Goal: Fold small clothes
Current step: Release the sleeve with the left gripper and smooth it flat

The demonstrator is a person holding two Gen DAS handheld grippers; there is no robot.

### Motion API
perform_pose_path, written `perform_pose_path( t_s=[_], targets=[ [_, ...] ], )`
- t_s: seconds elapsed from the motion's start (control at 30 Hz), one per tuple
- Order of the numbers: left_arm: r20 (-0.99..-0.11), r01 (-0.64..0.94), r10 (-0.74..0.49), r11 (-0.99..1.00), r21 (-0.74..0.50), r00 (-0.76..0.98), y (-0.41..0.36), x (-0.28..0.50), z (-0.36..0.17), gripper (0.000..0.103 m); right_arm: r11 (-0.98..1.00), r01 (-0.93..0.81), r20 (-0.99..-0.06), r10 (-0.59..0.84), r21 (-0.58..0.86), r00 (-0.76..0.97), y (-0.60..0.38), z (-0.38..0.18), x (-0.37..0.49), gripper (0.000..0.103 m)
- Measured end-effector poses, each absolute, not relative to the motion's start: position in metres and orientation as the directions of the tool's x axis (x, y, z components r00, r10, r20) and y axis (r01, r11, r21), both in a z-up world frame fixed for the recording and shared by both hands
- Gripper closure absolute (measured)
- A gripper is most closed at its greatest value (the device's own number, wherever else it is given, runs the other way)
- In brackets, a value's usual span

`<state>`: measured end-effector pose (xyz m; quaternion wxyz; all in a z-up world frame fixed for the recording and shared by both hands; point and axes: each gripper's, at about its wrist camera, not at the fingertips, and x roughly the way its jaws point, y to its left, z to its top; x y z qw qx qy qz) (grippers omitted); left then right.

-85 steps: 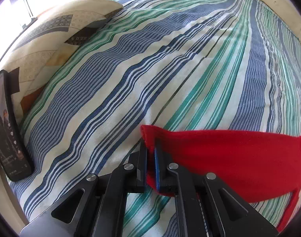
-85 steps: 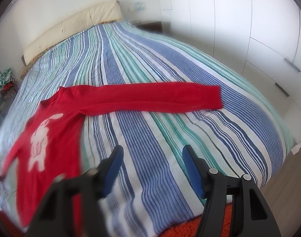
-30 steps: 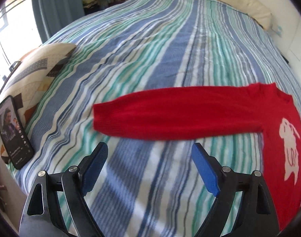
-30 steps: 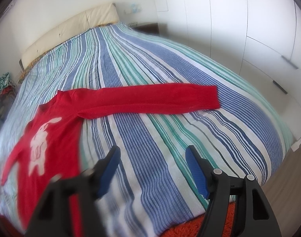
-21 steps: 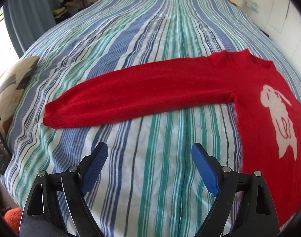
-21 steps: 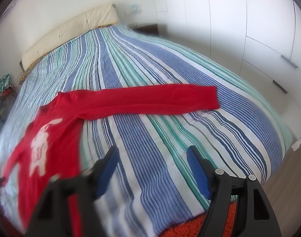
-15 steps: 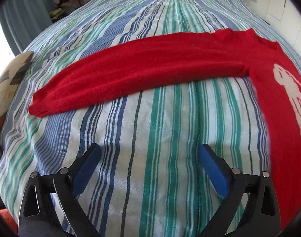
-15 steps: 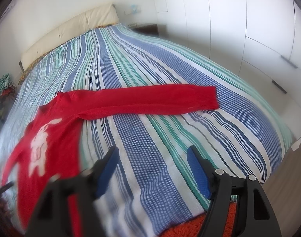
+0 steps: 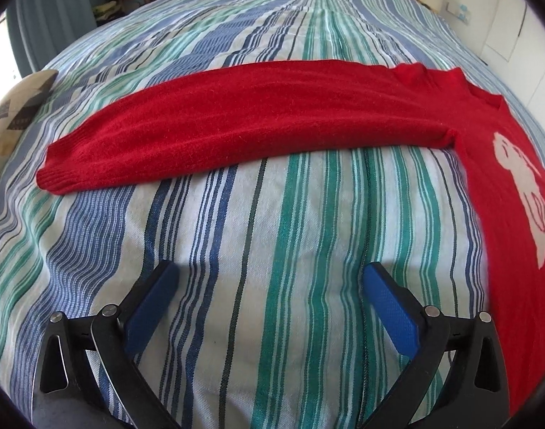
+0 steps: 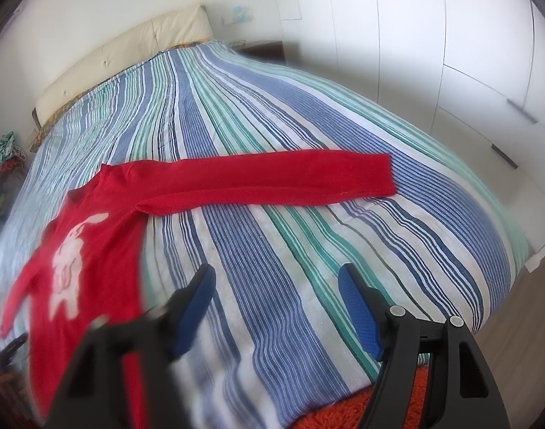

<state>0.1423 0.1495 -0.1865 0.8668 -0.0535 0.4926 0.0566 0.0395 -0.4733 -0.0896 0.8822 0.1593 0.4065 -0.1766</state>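
A small red sweater (image 9: 258,114) with a white animal figure (image 9: 522,186) lies flat on the striped bedspread (image 9: 272,250). One sleeve stretches across the left wrist view, its cuff (image 9: 54,178) at the left. My left gripper (image 9: 268,279) stands wide open low over bare bedspread, a little short of that sleeve, with nothing between its blue pads (image 9: 390,300). In the right wrist view the sweater (image 10: 93,228) has its other sleeve (image 10: 272,178) spread to the right. My right gripper (image 10: 276,286) hangs open and empty over the bedspread, short of that sleeve.
A patterned cushion (image 9: 15,114) lies at the bed's left side. A cream headboard (image 10: 122,53) and a heap of clothes (image 10: 4,157) are beyond the bed. White wardrobe doors (image 10: 451,53) line the right wall. An orange rug (image 10: 343,411) shows below the bed's near edge.
My left gripper let go of the sleeve's cuff, opened wide, swung right along the sleeve and came down close to the bedspread. The right gripper kept still.
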Motion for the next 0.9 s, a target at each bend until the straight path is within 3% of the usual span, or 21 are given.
perform_pose_path(
  t_s=[0.9],
  targets=[
    [-0.874, -0.125, 0.029, 0.991, -0.037, 0.486, 0.1464, 0.1360, -0.1796, 0.001, 0.885, 0.444, -0.771, -0.184, 0.140, 0.610, -0.4741, -0.0887, 0.0392, 0.030]
  ],
)
